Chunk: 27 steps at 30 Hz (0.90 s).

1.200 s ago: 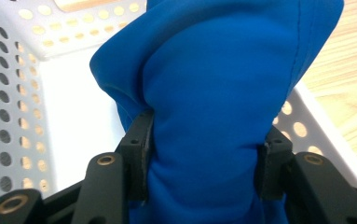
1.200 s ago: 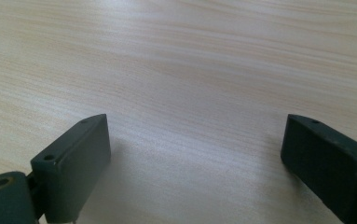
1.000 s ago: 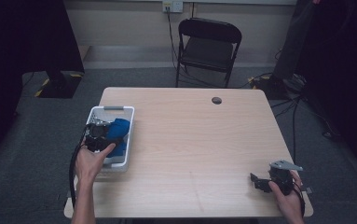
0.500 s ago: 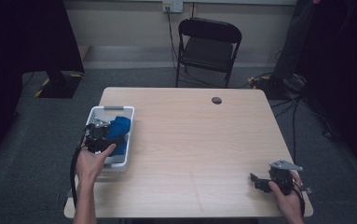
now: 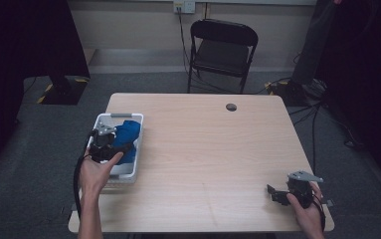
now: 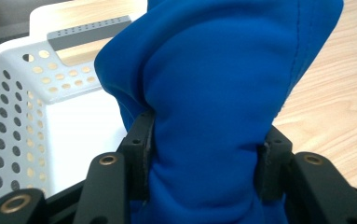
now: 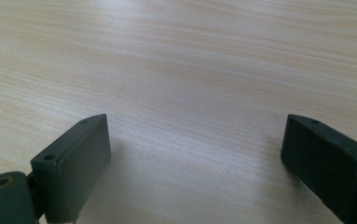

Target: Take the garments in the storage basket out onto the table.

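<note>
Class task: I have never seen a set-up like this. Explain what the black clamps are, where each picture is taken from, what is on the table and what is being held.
A person sits at a wooden table with a hand-held two-jaw clamp in each hand. One picture comes from a camera above the table; the other two come from cameras riding on the clamps, looking along their jaws. The left gripper is over a white basket with holes in its walls and is closed on a blue cloth, which bulges between its pads. The right gripper rests near the table's right front corner, jaws wide apart with bare wood between them. A small dark round thing lies near the far edge.
</note>
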Each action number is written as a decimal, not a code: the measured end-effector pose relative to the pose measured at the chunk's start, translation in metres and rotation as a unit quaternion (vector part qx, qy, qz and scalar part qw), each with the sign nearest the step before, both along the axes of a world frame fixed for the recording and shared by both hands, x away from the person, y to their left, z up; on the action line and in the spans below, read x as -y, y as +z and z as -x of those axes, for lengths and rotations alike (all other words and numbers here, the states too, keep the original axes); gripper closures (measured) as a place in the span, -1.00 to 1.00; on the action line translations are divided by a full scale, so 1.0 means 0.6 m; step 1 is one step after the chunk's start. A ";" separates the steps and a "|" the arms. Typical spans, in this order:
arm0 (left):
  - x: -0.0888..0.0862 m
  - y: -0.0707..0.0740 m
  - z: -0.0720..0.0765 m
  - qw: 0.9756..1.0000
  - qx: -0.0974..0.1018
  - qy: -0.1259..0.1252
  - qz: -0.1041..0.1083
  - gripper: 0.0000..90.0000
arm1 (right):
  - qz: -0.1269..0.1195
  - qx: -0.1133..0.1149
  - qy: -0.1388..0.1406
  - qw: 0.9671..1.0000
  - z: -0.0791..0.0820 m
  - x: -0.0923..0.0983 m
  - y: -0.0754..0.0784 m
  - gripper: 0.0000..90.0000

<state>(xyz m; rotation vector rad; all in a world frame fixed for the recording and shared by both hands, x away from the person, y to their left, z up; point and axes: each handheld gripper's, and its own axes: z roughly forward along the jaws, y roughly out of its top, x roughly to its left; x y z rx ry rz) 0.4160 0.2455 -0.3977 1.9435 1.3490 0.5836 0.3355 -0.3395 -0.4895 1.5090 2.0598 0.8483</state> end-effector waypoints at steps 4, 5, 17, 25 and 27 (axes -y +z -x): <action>0.001 0.005 0.003 1.000 0.004 -0.002 0.005 0.13 | 0.000 0.000 0.000 1.000 0.000 0.000 0.000 -0.84; 0.002 0.006 0.005 1.000 0.007 -0.001 0.007 0.13 | 0.000 0.000 0.000 1.000 0.000 0.000 0.000 -0.84; 0.023 0.037 0.022 0.999 0.031 -0.024 0.001 0.13 | 0.000 0.000 0.000 1.000 0.000 0.000 0.000 -0.84; 0.036 0.042 0.027 0.999 0.039 -0.033 0.009 0.13 | 0.000 0.000 0.000 1.000 0.000 0.000 0.000 -0.84; 0.040 0.043 0.027 0.999 0.039 -0.035 0.009 0.13 | 0.000 0.000 -0.001 1.000 0.000 0.000 0.000 -0.84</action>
